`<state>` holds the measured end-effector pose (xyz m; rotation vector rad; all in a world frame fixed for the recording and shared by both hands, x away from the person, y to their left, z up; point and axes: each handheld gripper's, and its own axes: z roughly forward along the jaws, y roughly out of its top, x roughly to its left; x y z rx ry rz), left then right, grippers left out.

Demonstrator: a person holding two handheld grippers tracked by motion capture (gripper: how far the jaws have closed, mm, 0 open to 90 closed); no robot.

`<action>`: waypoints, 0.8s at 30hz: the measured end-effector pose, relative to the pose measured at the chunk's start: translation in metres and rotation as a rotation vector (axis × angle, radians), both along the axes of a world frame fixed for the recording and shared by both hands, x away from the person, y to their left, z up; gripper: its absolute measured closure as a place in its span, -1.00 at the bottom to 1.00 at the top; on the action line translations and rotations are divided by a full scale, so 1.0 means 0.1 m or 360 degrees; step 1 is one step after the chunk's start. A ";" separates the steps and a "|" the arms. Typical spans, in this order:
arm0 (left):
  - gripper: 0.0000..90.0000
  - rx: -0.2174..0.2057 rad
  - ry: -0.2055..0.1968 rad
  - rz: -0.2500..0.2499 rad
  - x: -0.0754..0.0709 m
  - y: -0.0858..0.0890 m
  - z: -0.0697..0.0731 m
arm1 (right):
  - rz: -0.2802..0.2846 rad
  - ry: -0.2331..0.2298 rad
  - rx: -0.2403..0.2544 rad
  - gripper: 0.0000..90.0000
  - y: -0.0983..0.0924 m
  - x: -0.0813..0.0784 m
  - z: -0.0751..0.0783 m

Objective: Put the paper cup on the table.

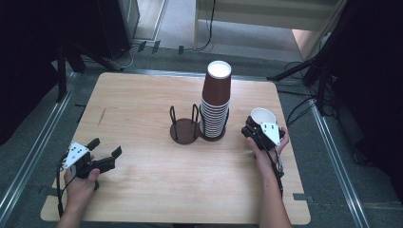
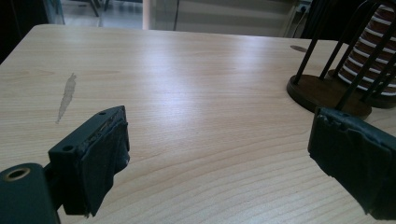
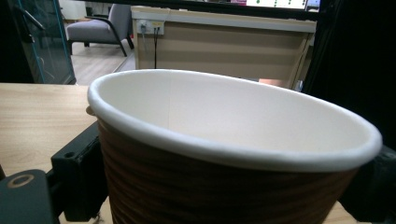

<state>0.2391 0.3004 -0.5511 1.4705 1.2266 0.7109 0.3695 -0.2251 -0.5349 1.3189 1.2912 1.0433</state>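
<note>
A brown ribbed paper cup (image 1: pixel 263 115) with a white inside sits tilted between the jaws of my right gripper (image 1: pixel 256 124), which is shut on it at the table's right side. In the right gripper view the cup (image 3: pixel 233 140) fills the space between both black jaws of the right gripper (image 3: pixel 224 186). A tall stack of the same cups (image 1: pixel 216 102) stands in a dark wire holder at mid-table. My left gripper (image 1: pixel 105 146) rests low at the table's front left, open, with nothing between its pads (image 2: pixel 100 154).
A second dark round wire holder (image 1: pixel 184 129) stands without cups just left of the stack; it is at the right in the left gripper view (image 2: pixel 322 91). The wooden table (image 1: pixel 142 95) has a small grey mark (image 2: pixel 66 95) on its left part. Dark stands and cables surround it.
</note>
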 end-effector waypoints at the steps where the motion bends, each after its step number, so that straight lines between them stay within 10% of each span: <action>1: -0.87 -0.0002 0.0000 -0.0001 0.00 0.00 0.00 | -0.0003 0.0003 0.0001 -0.82 0.00 0.01 -0.01; 24: -0.86 0.0021 0.0014 -0.0013 0.01 -0.01 0.00 | 0.0113 0.0088 0.0056 -1.00 -0.02 -0.05 0.06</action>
